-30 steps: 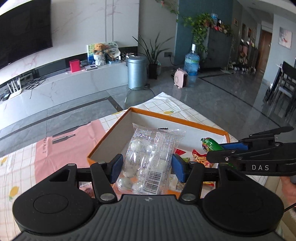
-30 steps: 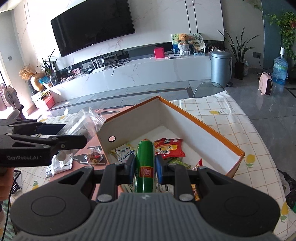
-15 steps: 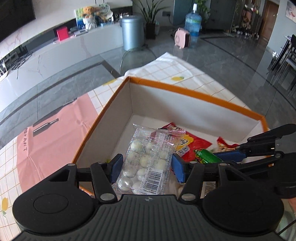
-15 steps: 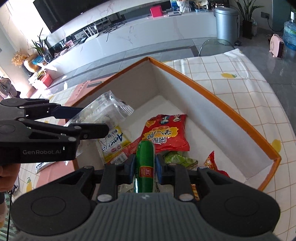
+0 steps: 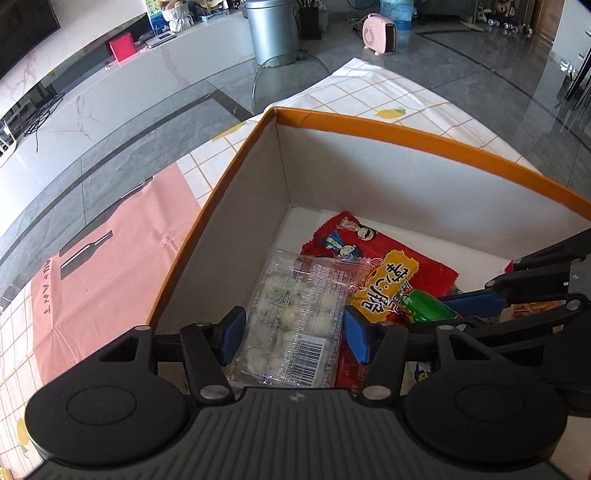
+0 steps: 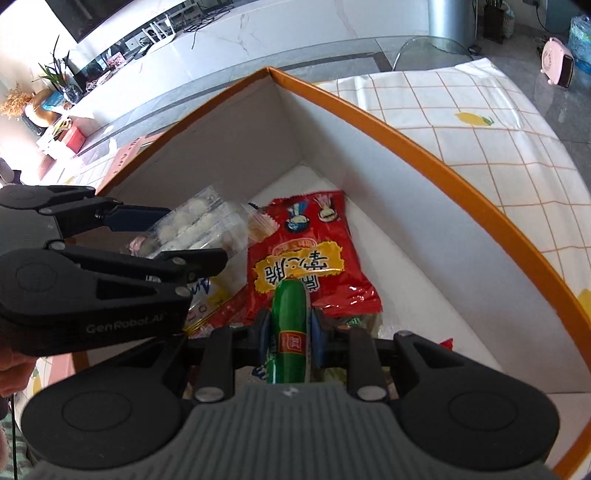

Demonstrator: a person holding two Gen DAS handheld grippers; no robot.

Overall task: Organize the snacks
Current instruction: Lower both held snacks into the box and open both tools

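My left gripper (image 5: 293, 334) is shut on a clear bag of white round candies (image 5: 295, 321) and holds it inside the orange-rimmed white box (image 5: 406, 133), near the box's left wall. My right gripper (image 6: 290, 328) is shut on a green sausage stick (image 6: 290, 325) and holds it low in the same box (image 6: 424, 147). A red snack packet (image 5: 391, 266) lies on the box floor under both items; it also shows in the right wrist view (image 6: 310, 254). The candy bag (image 6: 195, 229) and left gripper (image 6: 173, 232) show at left in the right wrist view. The sausage tip (image 5: 424, 306) shows between the right gripper's fingers.
A yellow-white packet (image 6: 210, 295) and other wrappers lie in the box's near part. The box stands on a checked lemon-print tablecloth (image 6: 461, 110) with a pink mat (image 5: 110, 258) to its left. The floor, a grey bin (image 5: 273, 29) and a low TV shelf lie beyond.
Both grippers have moved forward and down into the box with their snacks still held. The box floor and the red packet are now much closer.
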